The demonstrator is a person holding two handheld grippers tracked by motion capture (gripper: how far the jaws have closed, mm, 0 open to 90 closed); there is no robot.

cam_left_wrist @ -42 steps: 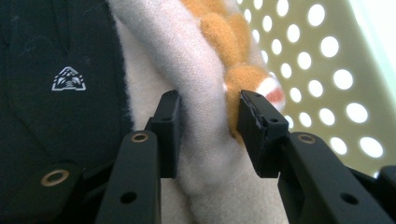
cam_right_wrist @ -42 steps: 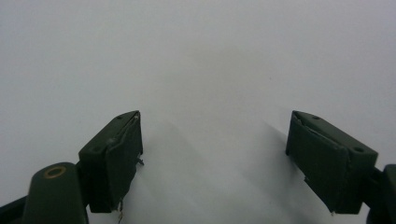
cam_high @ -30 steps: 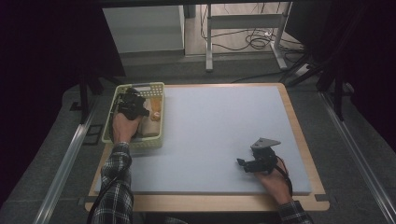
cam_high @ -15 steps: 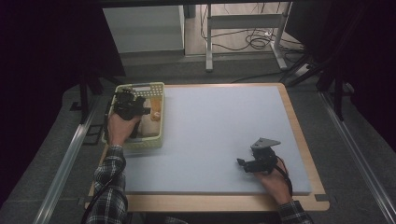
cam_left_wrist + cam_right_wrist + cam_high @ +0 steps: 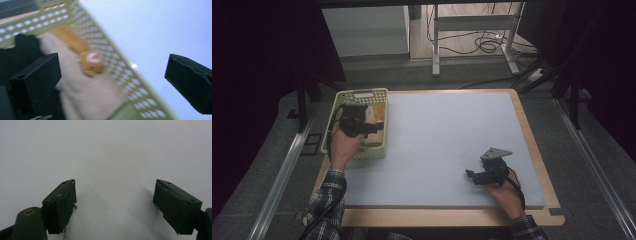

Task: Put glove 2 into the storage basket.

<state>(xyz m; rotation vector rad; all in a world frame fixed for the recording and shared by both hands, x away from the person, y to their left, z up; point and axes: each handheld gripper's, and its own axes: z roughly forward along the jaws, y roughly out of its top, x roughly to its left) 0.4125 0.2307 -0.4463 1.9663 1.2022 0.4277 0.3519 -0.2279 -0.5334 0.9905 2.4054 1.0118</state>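
Reach step: left gripper (image 5: pixel 371 127) jaws wide over the green basket (image 5: pixel 332 127) far-left, above the beige sock (image 5: pixel 87 82). Next: descend, straddle it, clamp. Right gripper (image 5: pixel 469 175) wide, empty, near-right.

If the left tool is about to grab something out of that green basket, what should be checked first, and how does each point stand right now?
1. Left gripper open: ok, its jaws stand wide apart.
2. Left gripper over the basket: ok in the high view.
3. Target between the jaws: not ok; the beige cloth with the orange bear patch sits near the left jaw, while the right jaw hangs over the table mat, outside the basket wall.
4. Cloth free of the dark item beside it: cannot tell, blurred.
5. Right gripper out of the way: ok, open over bare mat, far from the basket.
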